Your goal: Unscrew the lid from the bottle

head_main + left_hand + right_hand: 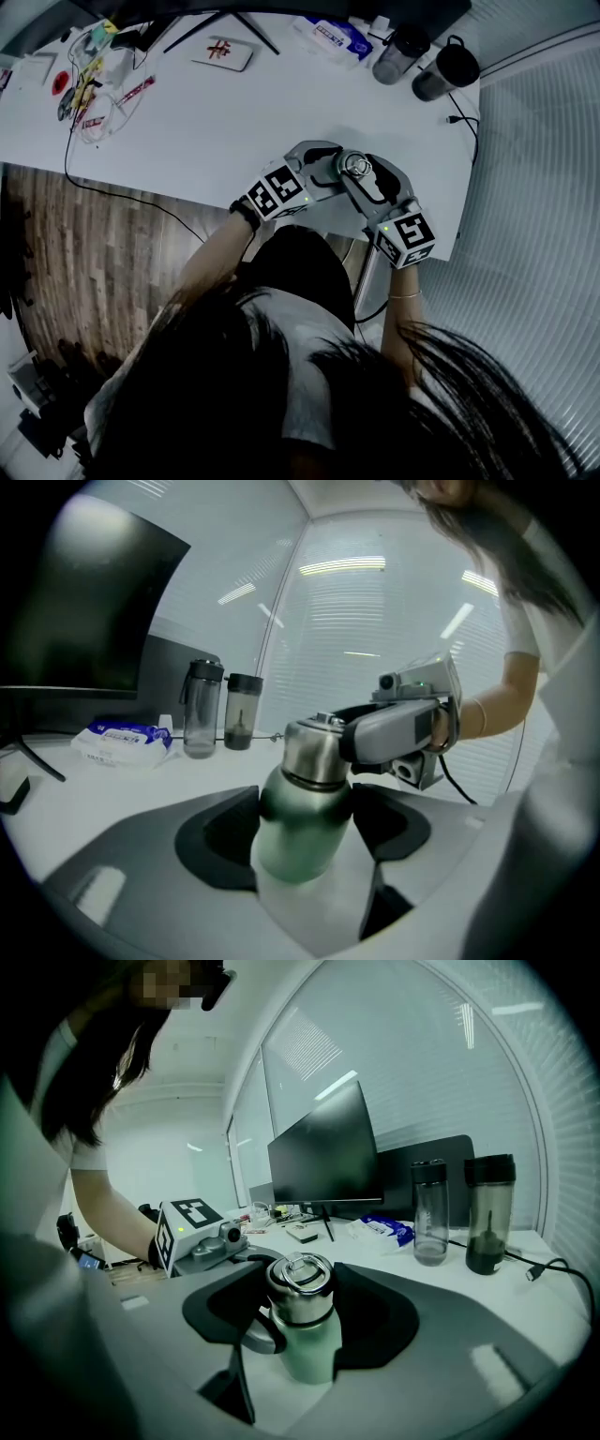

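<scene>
A pale green bottle [300,836] with a steel lid [314,752] stands near the front edge of the white table [234,112]. My left gripper [305,832] is shut on the bottle's body, one pad on each side. My right gripper [300,1302] comes from the other side at lid height. Its pads sit against both sides of the lid [300,1288], which has a ring handle on top. In the head view only the lid [356,167] shows, between the left gripper [339,169] and the right gripper [367,169].
Two dark-capped tumblers [398,52] [448,67] stand at the back right, next to a blue wipes packet [333,37]. A cable [464,122] runs along the right edge. A monitor [323,1157] stands at the back. Small clutter and wires [94,84] lie far left.
</scene>
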Demonstrator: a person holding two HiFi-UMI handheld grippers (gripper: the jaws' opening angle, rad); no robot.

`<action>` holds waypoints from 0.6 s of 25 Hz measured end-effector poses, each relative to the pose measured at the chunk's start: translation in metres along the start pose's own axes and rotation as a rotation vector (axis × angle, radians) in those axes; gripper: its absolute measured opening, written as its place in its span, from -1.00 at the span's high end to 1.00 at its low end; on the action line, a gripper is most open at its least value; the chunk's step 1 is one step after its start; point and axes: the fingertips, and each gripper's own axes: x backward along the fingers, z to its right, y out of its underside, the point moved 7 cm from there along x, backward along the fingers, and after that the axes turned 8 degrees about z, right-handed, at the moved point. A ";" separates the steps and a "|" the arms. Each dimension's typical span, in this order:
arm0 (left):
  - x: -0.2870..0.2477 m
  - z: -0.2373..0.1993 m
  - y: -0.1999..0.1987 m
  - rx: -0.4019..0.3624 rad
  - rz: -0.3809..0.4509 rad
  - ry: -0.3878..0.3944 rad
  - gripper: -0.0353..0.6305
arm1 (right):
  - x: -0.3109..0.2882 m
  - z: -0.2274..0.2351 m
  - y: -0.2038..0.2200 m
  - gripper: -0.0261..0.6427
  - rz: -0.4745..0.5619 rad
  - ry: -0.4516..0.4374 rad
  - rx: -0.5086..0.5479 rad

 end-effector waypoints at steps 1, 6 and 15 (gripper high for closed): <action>0.000 -0.001 0.000 -0.002 -0.004 0.012 -0.20 | -0.001 0.001 0.000 0.24 -0.002 -0.014 0.000; 0.000 -0.006 -0.003 -0.019 -0.045 0.094 -0.20 | -0.002 0.005 -0.002 0.24 -0.028 -0.113 0.014; -0.003 -0.015 -0.010 -0.071 -0.149 0.292 -0.20 | -0.010 0.013 -0.009 0.24 -0.119 -0.393 0.090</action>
